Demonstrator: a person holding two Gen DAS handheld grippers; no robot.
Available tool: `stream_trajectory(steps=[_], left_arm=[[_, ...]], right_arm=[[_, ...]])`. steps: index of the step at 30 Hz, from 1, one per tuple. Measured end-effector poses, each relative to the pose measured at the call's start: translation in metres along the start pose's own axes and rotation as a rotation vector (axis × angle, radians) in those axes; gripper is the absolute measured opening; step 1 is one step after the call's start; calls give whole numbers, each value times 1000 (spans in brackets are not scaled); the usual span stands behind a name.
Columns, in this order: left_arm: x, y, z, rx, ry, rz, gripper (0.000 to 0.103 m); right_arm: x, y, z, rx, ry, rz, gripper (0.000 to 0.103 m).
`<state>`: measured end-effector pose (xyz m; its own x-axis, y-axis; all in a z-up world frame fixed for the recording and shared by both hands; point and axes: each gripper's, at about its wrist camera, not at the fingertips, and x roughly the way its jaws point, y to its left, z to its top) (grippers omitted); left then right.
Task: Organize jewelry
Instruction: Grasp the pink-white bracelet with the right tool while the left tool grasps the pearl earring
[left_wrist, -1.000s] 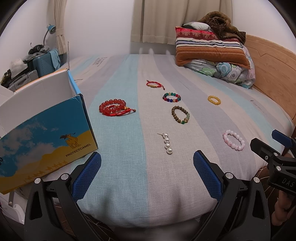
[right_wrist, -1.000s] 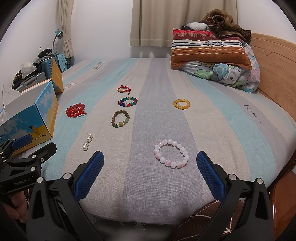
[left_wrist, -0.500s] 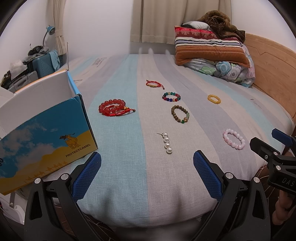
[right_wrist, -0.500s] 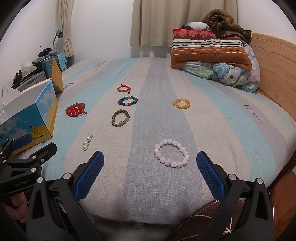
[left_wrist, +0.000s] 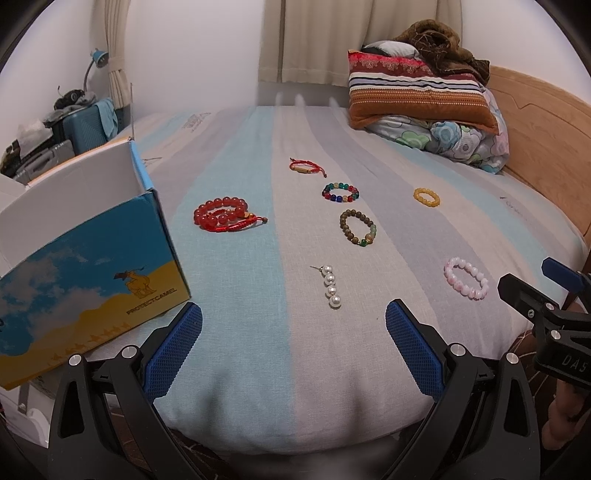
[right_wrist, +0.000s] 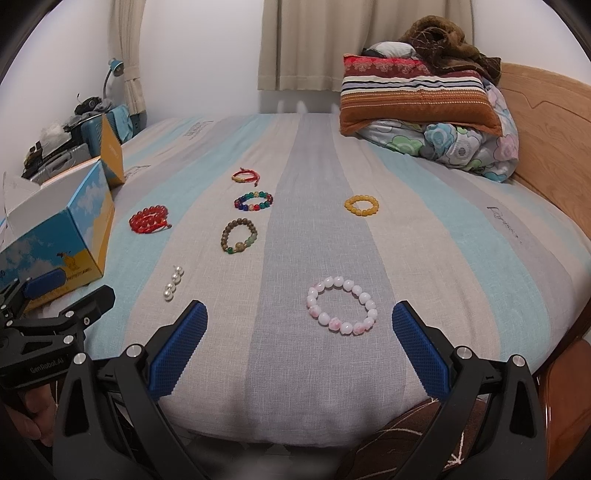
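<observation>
Left claw (left_wrist: 293, 334): mine, fingers spread wide, gripping nothing, hovering at the near edge of the bed (left_wrist: 236, 258).
Right claw (right_wrist: 299, 338): mine too, fingers wide apart and empty, at the same near edge, to the right of my left one.
Landmark: the box (left_wrist: 92, 266), blue and yellow with a camel print, flaps up, on the bed's left side just ahead of my left claw.
Red beads (left_wrist: 221, 214): nearest jewelry to the box, just right of it, lying with a red cord piece against them.
Pearl string (left_wrist: 331, 286): right of the box and closer to me than the red beads, straight ahead between my left fingers.
Brown beads (left_wrist: 358, 230): further right of the box, beyond the pearls.
Multicolour beads (left_wrist: 340, 192): just behind the brown ones.
Red cord bracelet (left_wrist: 306, 167): farthest back in that row.
Yellow bracelet (right_wrist: 361, 205): well apart from the box, towards the pillows (right_wrist: 417, 99).
Pink bracelet (right_wrist: 341, 310): farthest right of the box on the near side, flat on the bed between my right fingers, untouched.
</observation>
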<state>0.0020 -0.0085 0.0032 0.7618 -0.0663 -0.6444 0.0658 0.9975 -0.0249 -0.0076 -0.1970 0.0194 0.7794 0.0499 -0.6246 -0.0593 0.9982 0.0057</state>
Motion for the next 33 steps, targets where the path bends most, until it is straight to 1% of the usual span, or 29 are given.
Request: stream_trajectory(steps=[3,5,11,16,19,22,27,29,30,32,33], left_arm=[[8,-2,8,7,0,1,97],[21,-4,14,1,20,-9,97],[55,-15,26,3,59,-19,97],[85,-24,29,5,96,-29,97],[99,-28,27,11,109,-27,97],[111,-29,21,11,129,-31,96],[119,-29,12,30,147,-21,89],[119,-29,12,43,146,-14,83],[118,-29,11,47,147,-13,80],[117,-28,11,49,150,-14,69],[116,-28,11,50,151,-12,66]], right_arm=[[8,-7,5,4,-4,-22,97],[16,-12,11,2,4,-43,97],[56,-33,26,21,65,-83,97],[90,-47,22,47,129,-85,96],[101,-52,16,70,167,-68,96],[108,-51,12,65,181,-58,95],[122,-49,7,63,238,-55,90],[127,-49,5,63,259,-53,83],[129,-48,3,60,273,-50,82],[132,-47,2,55,286,-45,77],[132,-47,1,55,285,-37,75]])
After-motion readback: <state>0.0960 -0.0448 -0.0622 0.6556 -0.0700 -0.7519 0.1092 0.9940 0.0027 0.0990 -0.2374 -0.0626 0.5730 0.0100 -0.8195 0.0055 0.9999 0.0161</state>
